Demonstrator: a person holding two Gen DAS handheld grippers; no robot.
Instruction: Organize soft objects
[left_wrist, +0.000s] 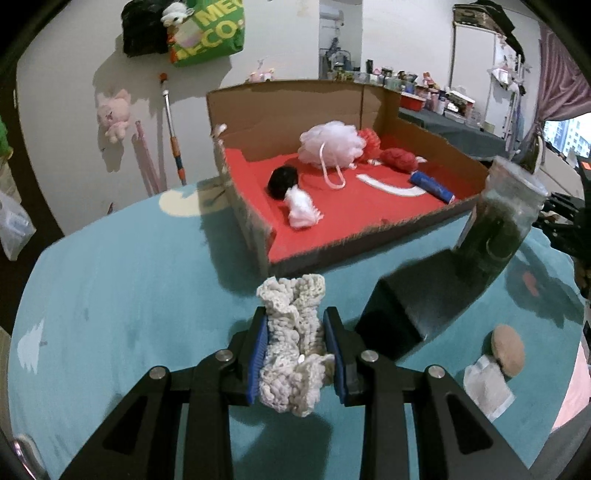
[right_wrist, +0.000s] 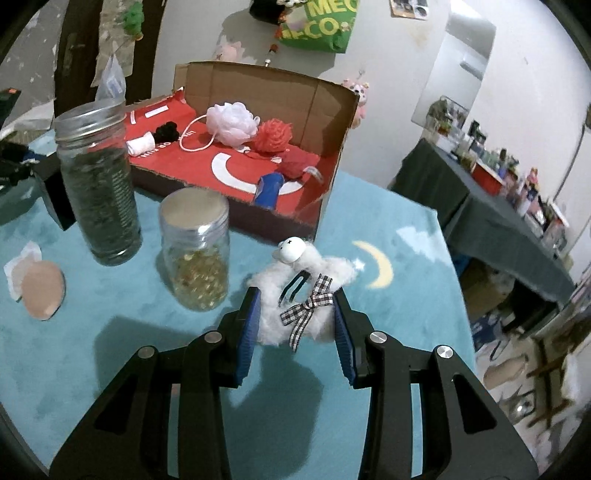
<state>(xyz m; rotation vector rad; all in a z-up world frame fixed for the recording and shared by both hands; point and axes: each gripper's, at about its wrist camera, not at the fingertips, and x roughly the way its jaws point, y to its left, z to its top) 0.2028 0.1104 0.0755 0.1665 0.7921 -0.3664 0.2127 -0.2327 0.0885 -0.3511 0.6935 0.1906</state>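
Left gripper (left_wrist: 295, 332) jaws pinch a knit cloth (left_wrist: 291, 354); right gripper (right_wrist: 295, 314) jaws pinch a fluffy toy (right_wrist: 295, 295), box (right_wrist: 325, 122) far ahead.

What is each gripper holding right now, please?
Left gripper: jaws closed on a cream knitted cloth.
Right gripper: jaws closed on a white fluffy toy with a checked bow.

A lived-in home room: plush toys (left_wrist: 113, 115) on wall, cluttered side table (right_wrist: 495, 218)
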